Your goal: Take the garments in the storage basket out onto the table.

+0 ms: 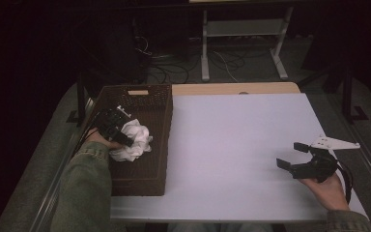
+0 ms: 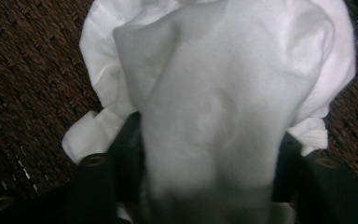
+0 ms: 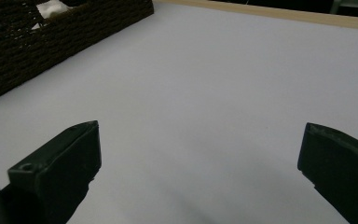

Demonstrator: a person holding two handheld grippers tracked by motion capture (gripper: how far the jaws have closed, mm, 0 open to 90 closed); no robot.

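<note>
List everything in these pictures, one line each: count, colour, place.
basket: 1, dark brown woven, left side of table.
cloth: 1, white, crumpled inside the basket, between the left gripper's jaws.
table: 1, white top with a wooden far edge.
stand: 1, pale metal frame, floor beyond the table, cables near it.
left gripper: 1, black, in the basket, shut on the cloth.
right gripper: 1, black, open, right side of table, holding nothing.
</note>
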